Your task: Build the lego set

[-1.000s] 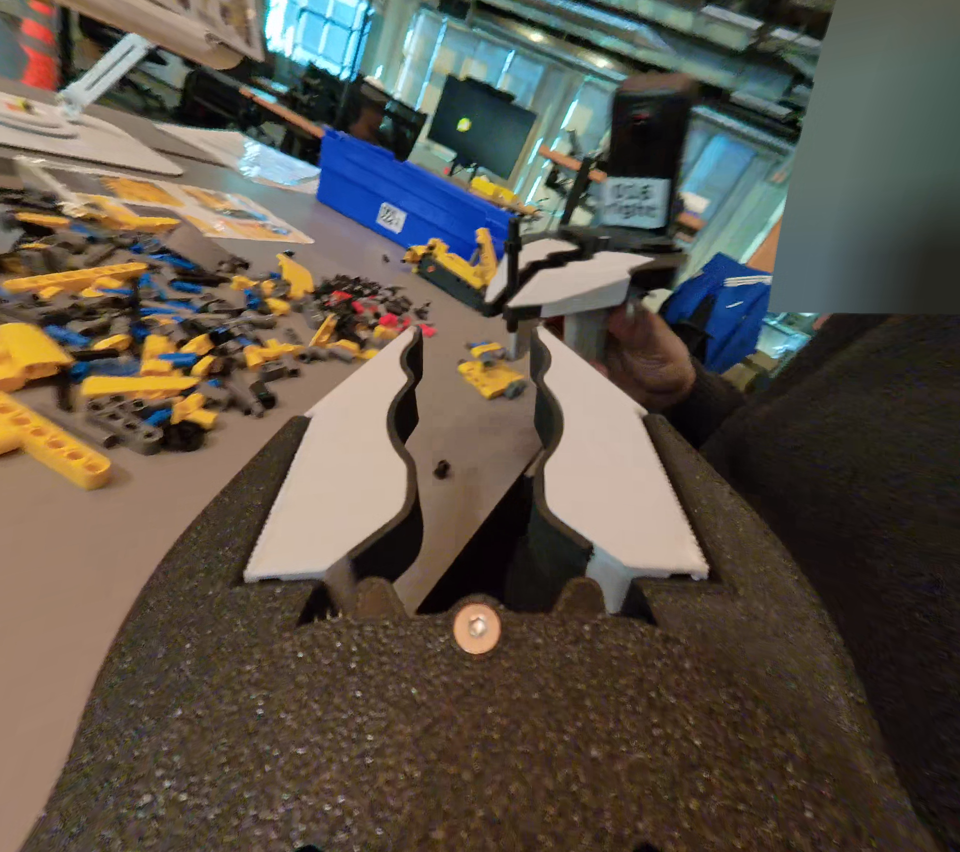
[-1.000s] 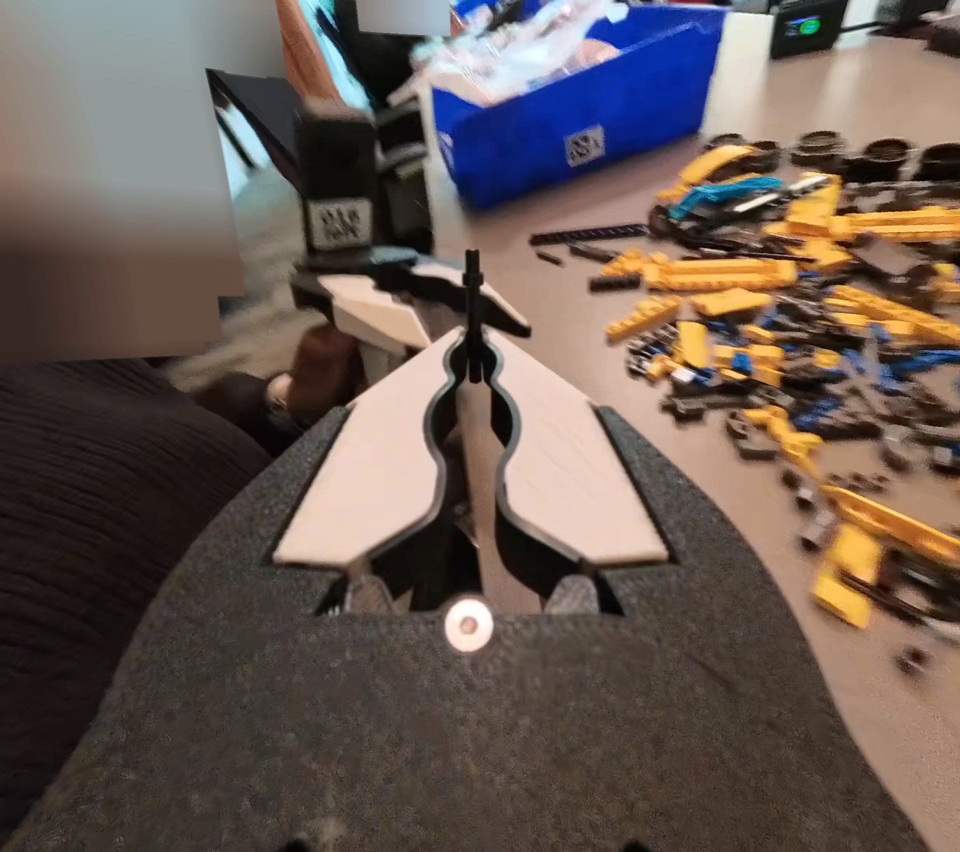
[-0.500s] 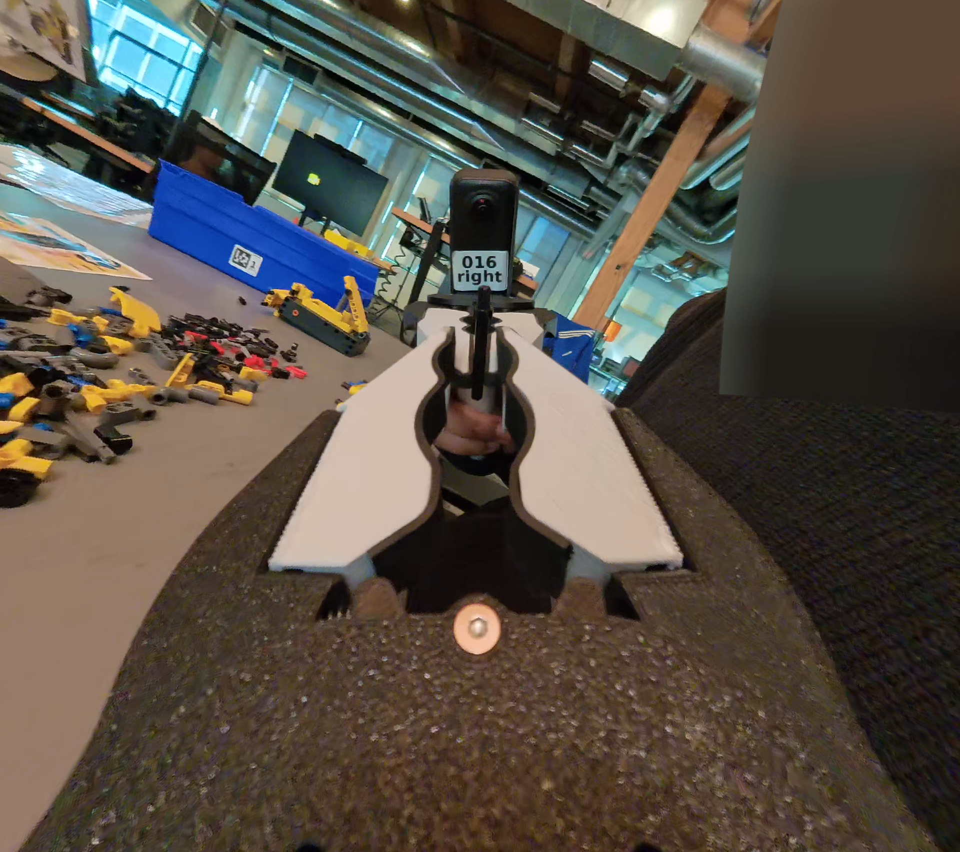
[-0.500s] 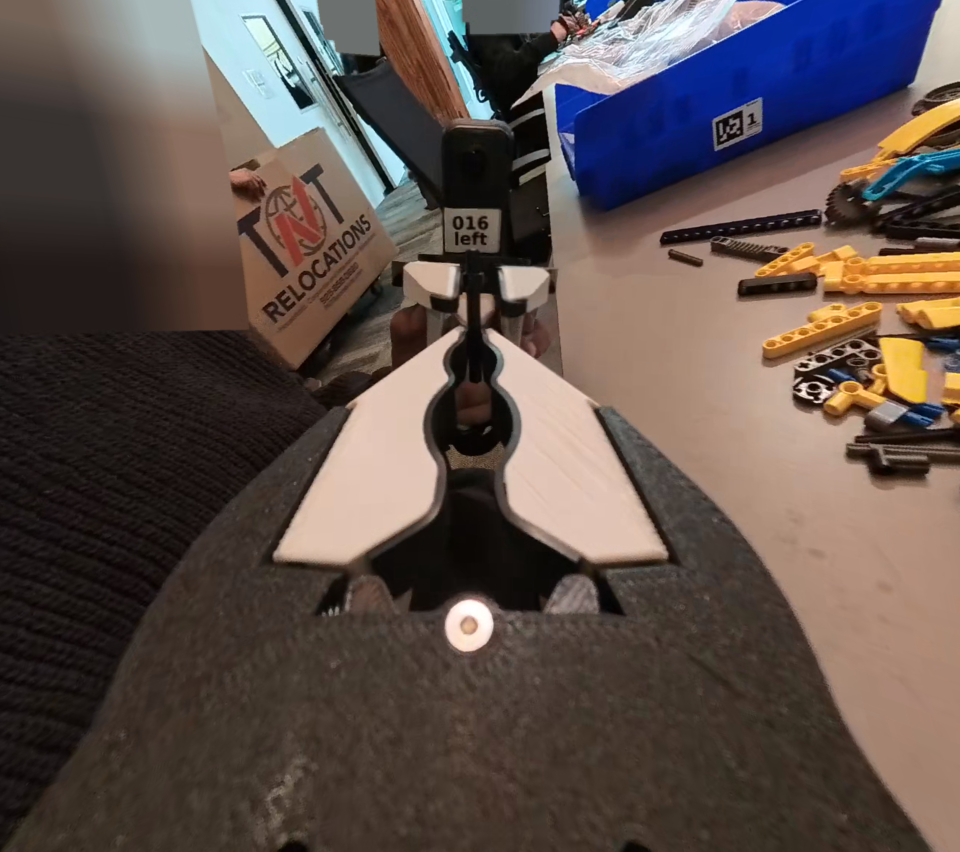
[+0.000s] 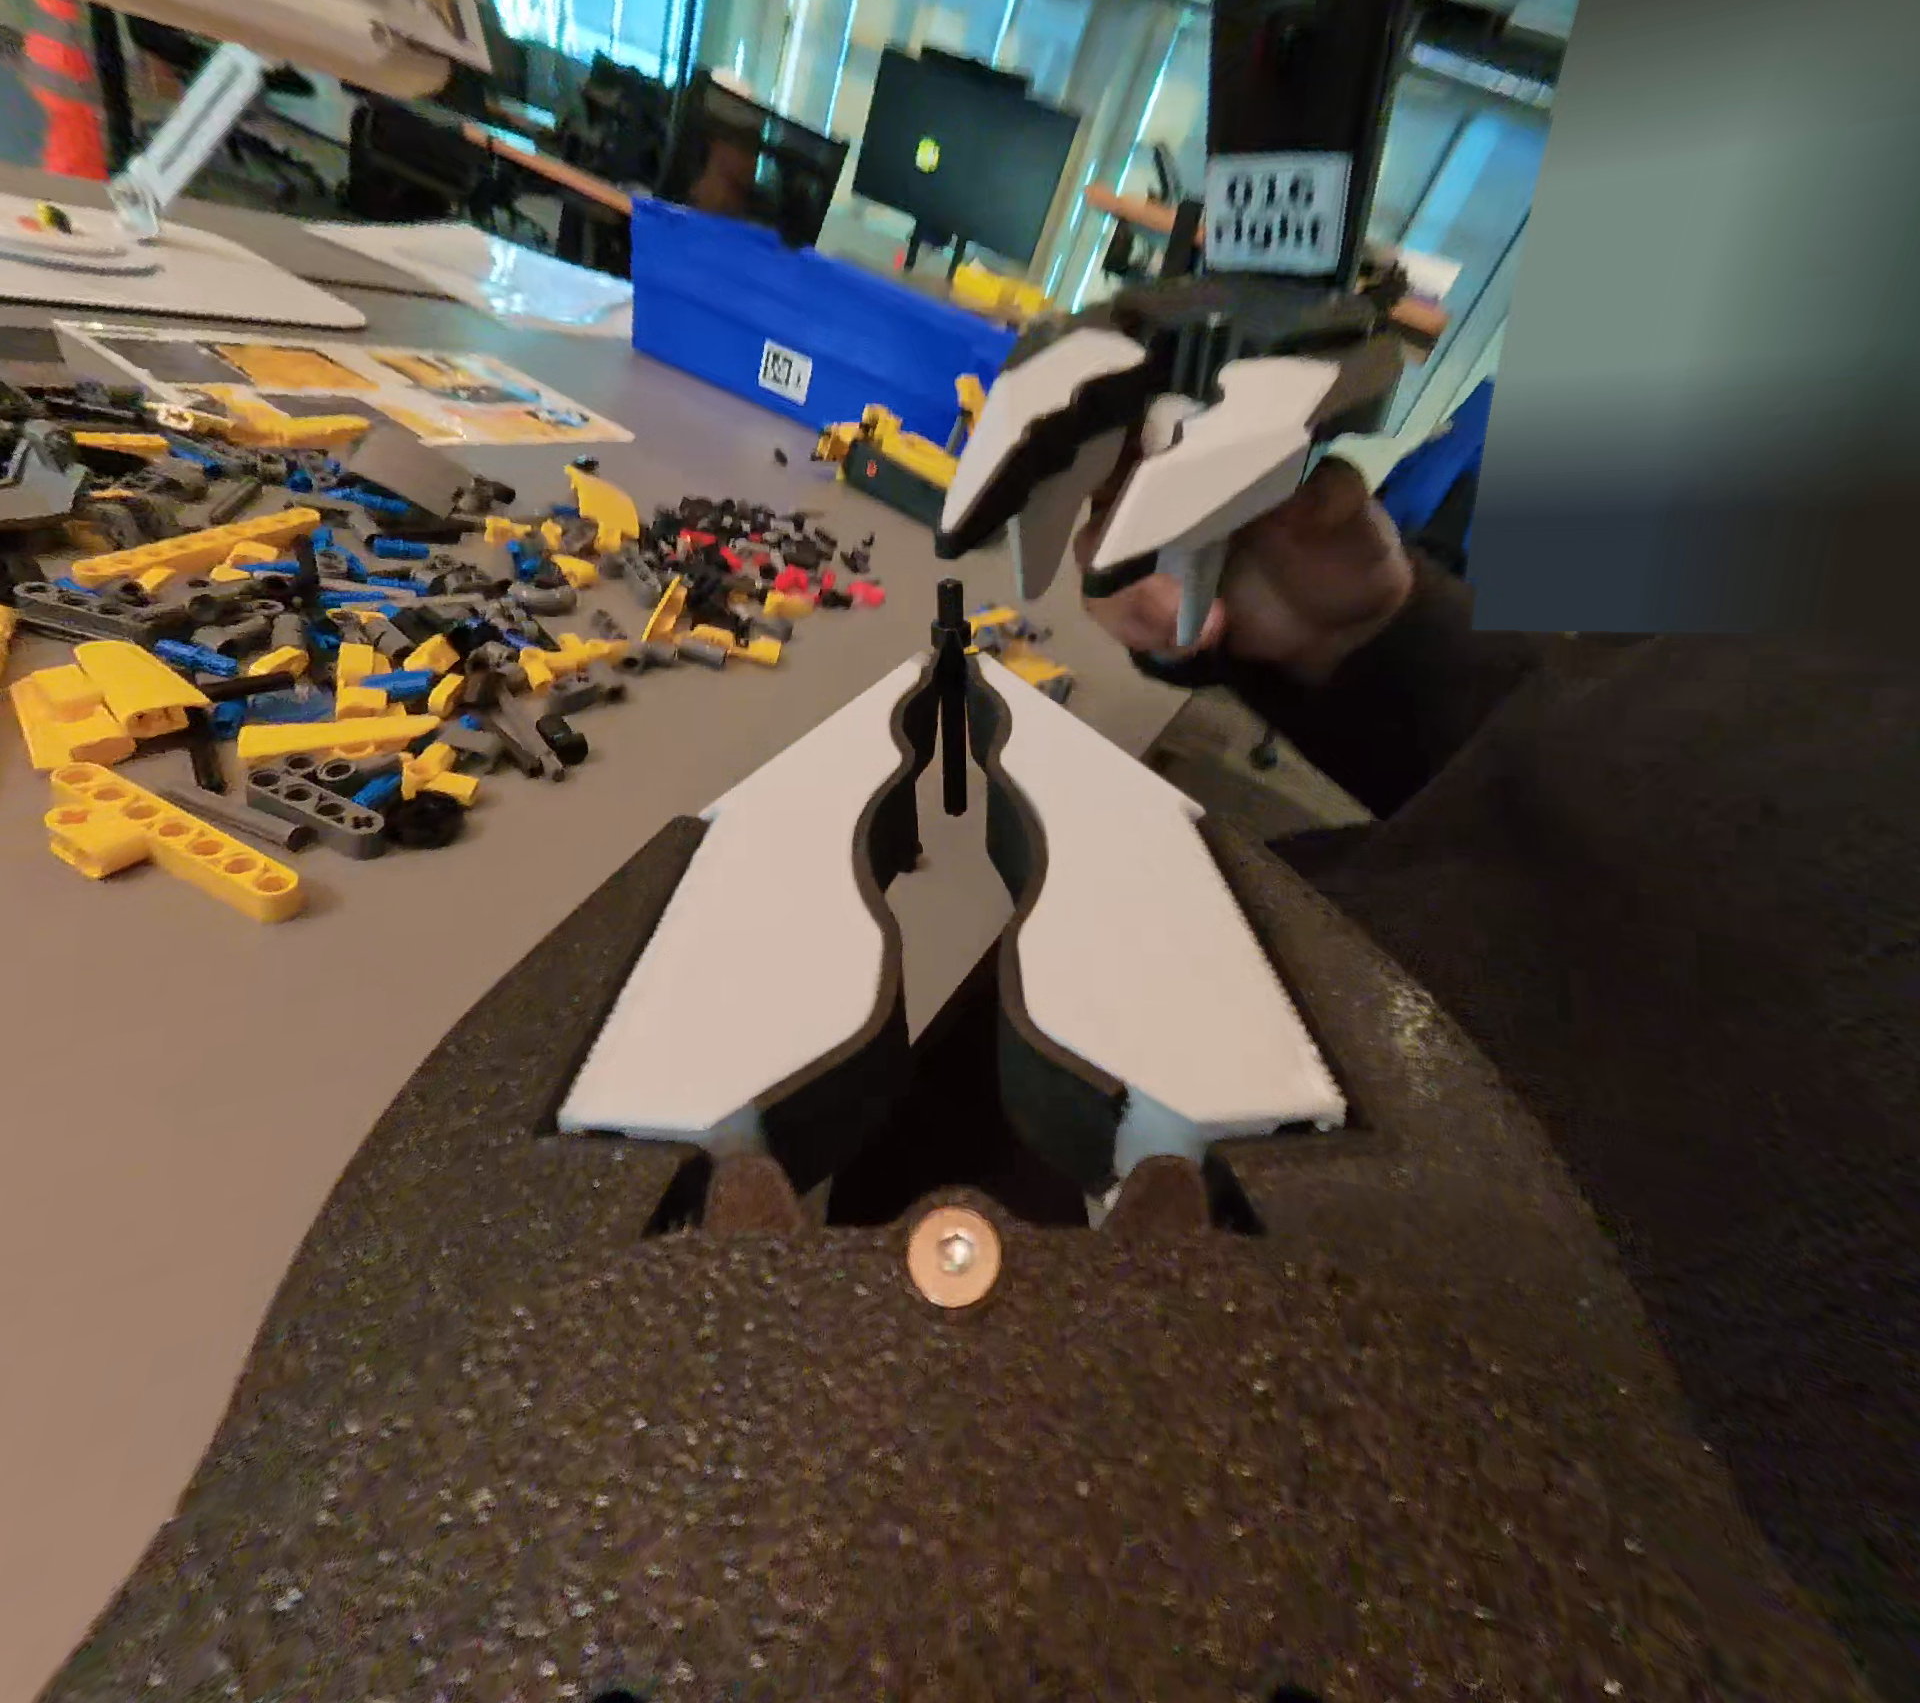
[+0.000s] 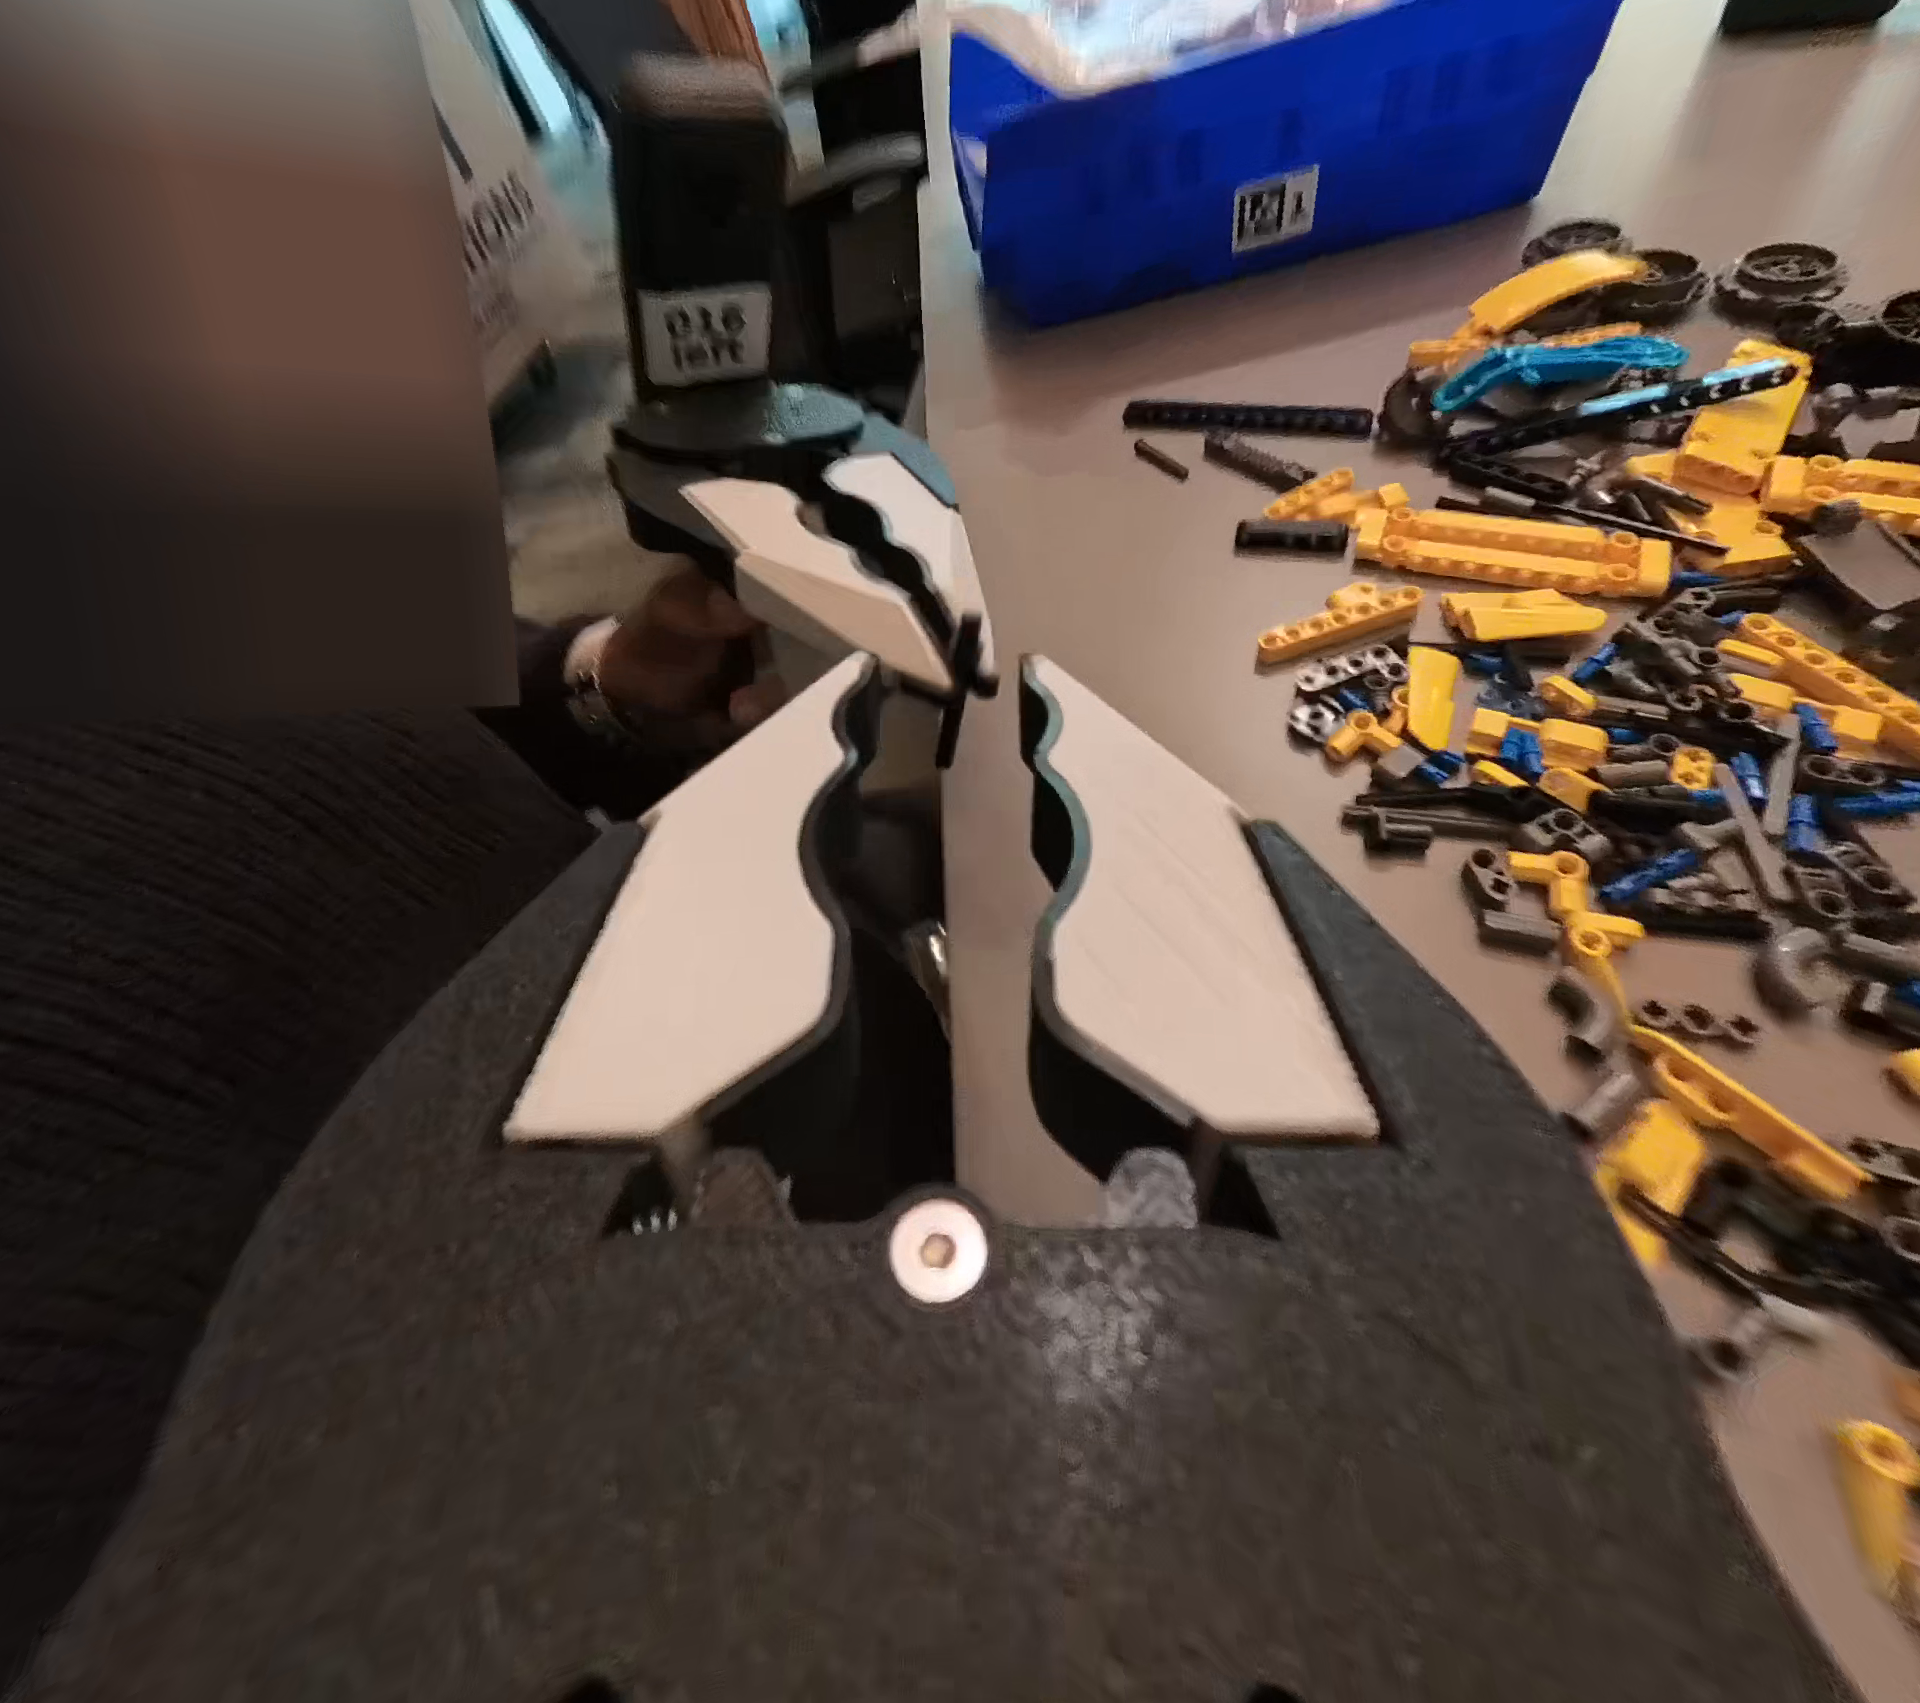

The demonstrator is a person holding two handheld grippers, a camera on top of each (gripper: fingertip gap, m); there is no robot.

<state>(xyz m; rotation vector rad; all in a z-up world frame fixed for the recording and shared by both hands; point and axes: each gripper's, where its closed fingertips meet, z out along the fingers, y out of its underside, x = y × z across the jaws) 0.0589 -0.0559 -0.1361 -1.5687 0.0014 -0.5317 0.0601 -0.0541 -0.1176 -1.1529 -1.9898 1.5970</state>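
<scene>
My left gripper point(image 5: 948, 666) is shut on a thin black axle point(image 5: 948, 708), which stands upright between its fingertips above the grey table point(image 5: 208, 1082). My right gripper point(image 6: 948, 671) is open and empty, its jaws a hand's width apart. It faces the left gripper point(image 6: 961, 671), whose tips and black axle point(image 6: 948, 734) sit just in front of its gap. In the left wrist view the right gripper point(image 5: 1023, 562) hangs open above and to the right of the axle, held by a hand point(image 5: 1299, 573).
A heap of yellow, blue and black building pieces point(image 5: 343, 666) covers the table to the left, and also shows in the right wrist view point(image 6: 1610, 718). A blue bin point(image 5: 810, 334) stands behind, with a small yellow assembly point(image 5: 894, 458) and instruction sheets point(image 5: 343, 396). Black wheels point(image 6: 1766, 282) lie far right. Only a small space, under 4 cm, lies between the two pairs of fingers.
One second ago the right gripper held the axle and the left was open. Both then closed on it. Now the left holds it alone; the right has opened and drawn back.
</scene>
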